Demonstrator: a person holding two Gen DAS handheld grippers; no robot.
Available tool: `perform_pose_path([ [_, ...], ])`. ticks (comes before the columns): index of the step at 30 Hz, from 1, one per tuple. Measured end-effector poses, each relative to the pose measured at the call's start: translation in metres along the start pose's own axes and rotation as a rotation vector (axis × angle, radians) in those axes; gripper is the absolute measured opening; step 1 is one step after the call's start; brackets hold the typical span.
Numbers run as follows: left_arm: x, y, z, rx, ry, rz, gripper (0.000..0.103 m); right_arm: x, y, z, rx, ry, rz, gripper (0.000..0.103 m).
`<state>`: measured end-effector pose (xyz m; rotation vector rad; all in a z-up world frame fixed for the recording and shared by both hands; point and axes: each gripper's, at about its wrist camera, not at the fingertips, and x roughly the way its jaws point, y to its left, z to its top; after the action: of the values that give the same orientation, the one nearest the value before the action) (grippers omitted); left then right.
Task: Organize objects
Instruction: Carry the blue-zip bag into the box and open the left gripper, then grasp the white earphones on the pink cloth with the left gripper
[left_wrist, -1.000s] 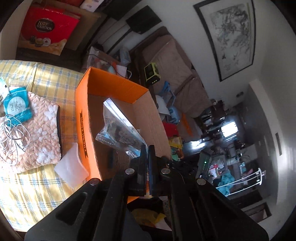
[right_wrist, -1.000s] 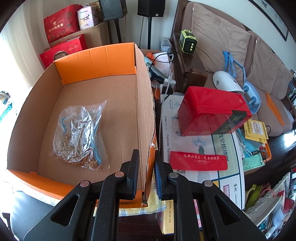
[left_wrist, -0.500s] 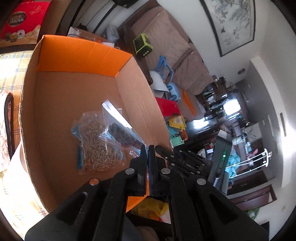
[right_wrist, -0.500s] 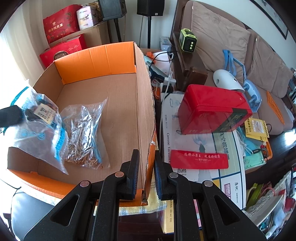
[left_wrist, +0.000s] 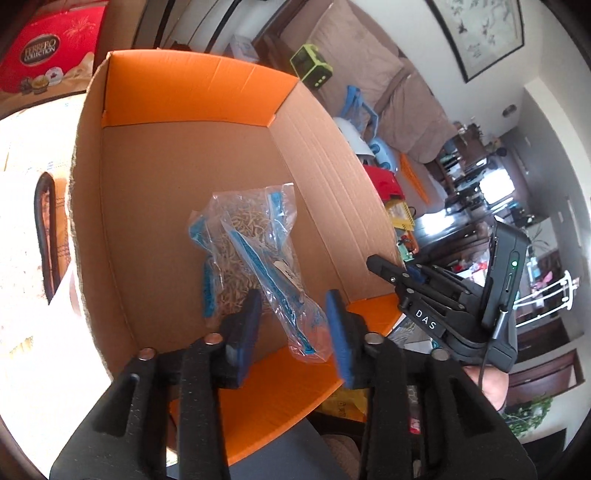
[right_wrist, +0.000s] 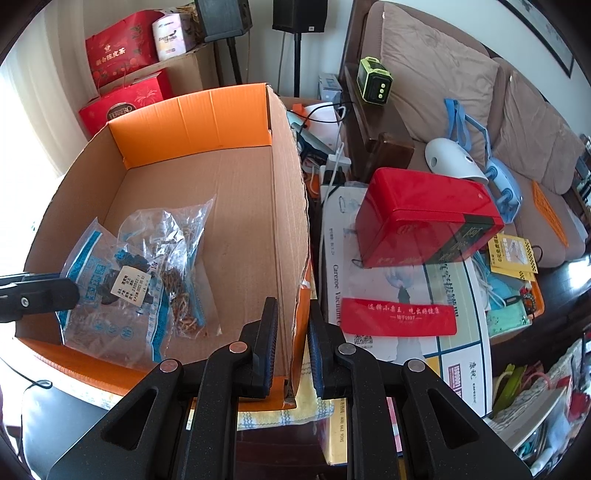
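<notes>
An open cardboard box (left_wrist: 122, 221) with orange flaps holds two clear bags. A bag of dried brown strips (left_wrist: 240, 240) lies on the box floor. A blue-printed bag with a white label (left_wrist: 284, 295) leans on top of it, loose between the open jaws of my left gripper (left_wrist: 293, 325). In the right wrist view both bags show, the labelled one (right_wrist: 110, 291) in front of the strips bag (right_wrist: 177, 243). My right gripper (right_wrist: 291, 343) has its fingers closed on the box's right wall (right_wrist: 291, 229), one finger on each side of it.
A red tin (right_wrist: 424, 218) sits on a white vacuum carton (right_wrist: 402, 321) right of the box. A brown sofa (right_wrist: 443, 74) with clutter stands behind. Red gift boxes (right_wrist: 122, 99) are at the back left. A checked cloth (left_wrist: 22, 184) lies left of the box.
My left gripper carried the labelled bag over the box wall and down onto the strips bag, then opened and let it go. The right gripper stayed on the box wall.
</notes>
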<state>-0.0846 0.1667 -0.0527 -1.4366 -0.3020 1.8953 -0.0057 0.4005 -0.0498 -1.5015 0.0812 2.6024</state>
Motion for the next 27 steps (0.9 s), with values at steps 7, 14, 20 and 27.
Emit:
perform_pose_path([
  [7, -0.034, -0.001, -0.01, 0.008, -0.047, -0.026, 0.067, 0.0, 0.0, 0.001, 0.002, 0.003, -0.005, 0.016],
  [14, -0.073, -0.005, -0.014, 0.048, -0.126, 0.023, 0.086, 0.0, 0.0, 0.002, 0.004, 0.002, -0.014, 0.016],
  [20, -0.093, -0.001, -0.005, 0.055, -0.179, 0.152, 0.098, -0.002, 0.001, 0.002, 0.001, 0.001, -0.015, 0.016],
  [27, -0.111, 0.042, -0.006, -0.027, -0.189, 0.235, 0.101, -0.003, 0.003, 0.001, -0.002, 0.0, -0.018, 0.016],
])
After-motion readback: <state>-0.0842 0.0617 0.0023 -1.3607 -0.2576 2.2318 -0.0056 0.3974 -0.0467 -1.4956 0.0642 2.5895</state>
